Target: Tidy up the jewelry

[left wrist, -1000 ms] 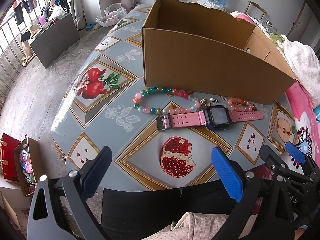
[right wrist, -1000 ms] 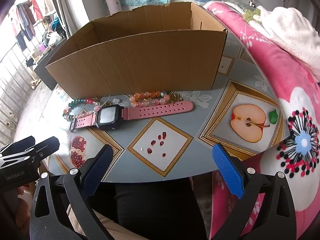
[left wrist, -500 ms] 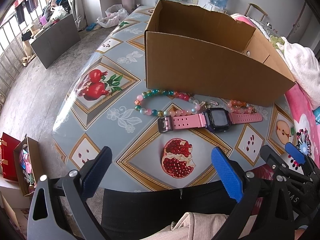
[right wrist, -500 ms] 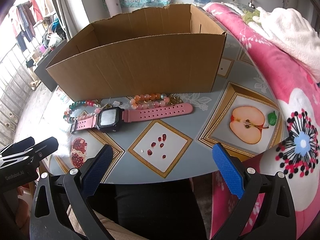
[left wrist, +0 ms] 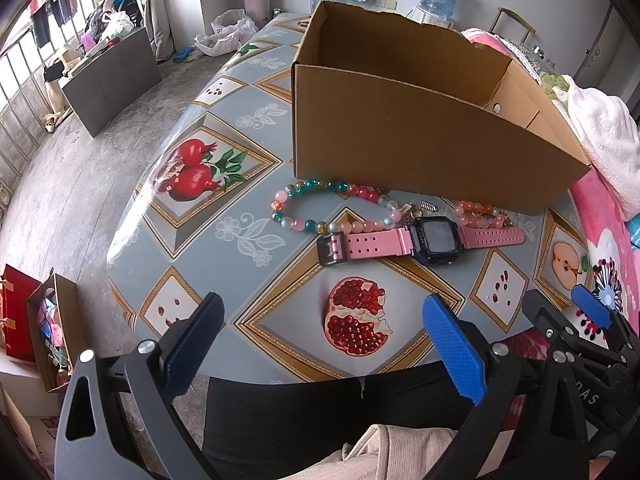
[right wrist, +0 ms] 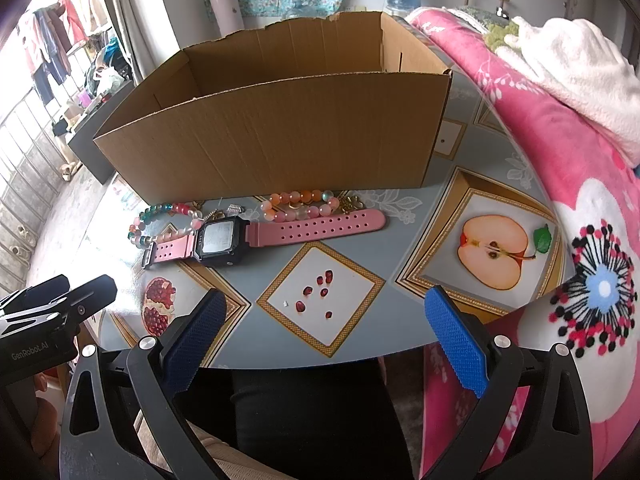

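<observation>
The pink watch [left wrist: 424, 240] lies flat on the bench [left wrist: 248, 200] in the middle of the left-wrist frame, its strap running nearly left to right across the picture, parallel to the near wall of the cardboard box [left wrist: 408, 148] behind it. Touching its upper edge are two bead strings: the multicoloured bracelet [left wrist: 328, 208] curls up and left of the buckle end, and the orange-pink bracelet [left wrist: 480, 214] sits just above the right half of the strap, close against the box wall.

From the left hand-held gripper [left wrist: 320, 344], at the bottom of that frame with its blue pads spread wide and nothing between them, the watch is straight ahead and slightly right. From the right hand-held gripper [right wrist: 324, 340], likewise spread and empty, the watch [right wrist: 256, 236] lies ahead and to the left, its long holed strap end reaching toward frame centre. Neither touches anything; both hang off the bench's near edge, above the person's lap.

The strap's long axis runs across both approach lines (convenient, probably), so the pads could close over its narrow width. The buckle end looks nearer the left gripper, the free strap end nearer the right.
</observation>
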Demonstrator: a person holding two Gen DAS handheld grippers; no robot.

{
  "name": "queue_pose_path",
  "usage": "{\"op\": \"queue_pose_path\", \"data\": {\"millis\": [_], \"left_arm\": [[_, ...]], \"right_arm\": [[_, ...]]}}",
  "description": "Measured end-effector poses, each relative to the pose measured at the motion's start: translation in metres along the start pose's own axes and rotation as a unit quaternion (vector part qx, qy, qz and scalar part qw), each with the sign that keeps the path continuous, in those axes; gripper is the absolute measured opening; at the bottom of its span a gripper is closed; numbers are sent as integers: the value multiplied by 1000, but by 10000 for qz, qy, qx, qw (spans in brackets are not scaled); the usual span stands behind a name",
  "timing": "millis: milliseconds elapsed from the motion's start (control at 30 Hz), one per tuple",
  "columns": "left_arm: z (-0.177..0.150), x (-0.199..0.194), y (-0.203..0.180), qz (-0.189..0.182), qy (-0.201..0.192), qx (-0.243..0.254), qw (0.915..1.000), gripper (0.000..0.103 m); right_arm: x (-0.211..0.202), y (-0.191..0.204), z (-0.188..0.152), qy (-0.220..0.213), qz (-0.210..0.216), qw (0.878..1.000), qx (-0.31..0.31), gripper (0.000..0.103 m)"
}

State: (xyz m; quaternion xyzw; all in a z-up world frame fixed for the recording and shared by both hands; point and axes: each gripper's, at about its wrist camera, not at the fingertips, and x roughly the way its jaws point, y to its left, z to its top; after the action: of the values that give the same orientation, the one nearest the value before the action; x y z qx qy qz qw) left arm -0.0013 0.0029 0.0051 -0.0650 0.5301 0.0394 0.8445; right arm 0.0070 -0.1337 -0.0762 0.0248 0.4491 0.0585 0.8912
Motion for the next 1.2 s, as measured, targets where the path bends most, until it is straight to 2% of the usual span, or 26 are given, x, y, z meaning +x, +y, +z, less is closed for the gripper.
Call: {"op": "queue_pose_path", "data": {"millis": [367,600,733,867,933,1067,1200], "left_arm": [[2,-2,4,-64,-32,-72,9999,98],[8,1,14,-267,-36,-143,9995,98],[15,-6,17,-155,-376,-53,9992,98],[22,-14,21,-110,-826,24,9965,98],[24,-16,25,-275,-1048,84,9941,98],[27,-19,33,-707,-1364,28,9881,98],[33,-21,36,-1090,-1524,-2,9823,98]], "right_arm": [[-1,0,1,-50,-72,10000,29,95],[-8,0,2,-321,-256,9992,26,95],[-17,1,5,-719,-447,9964,-70,95],[-24,5,9,-1178,-669,9899,-422,95],[-22,8,9,-1302,-674,9871,-645,95],[-18,9,8,-1397,-316,9856,-899,95],[-12,10,10,-1434,-128,9841,-1039,95]]}}
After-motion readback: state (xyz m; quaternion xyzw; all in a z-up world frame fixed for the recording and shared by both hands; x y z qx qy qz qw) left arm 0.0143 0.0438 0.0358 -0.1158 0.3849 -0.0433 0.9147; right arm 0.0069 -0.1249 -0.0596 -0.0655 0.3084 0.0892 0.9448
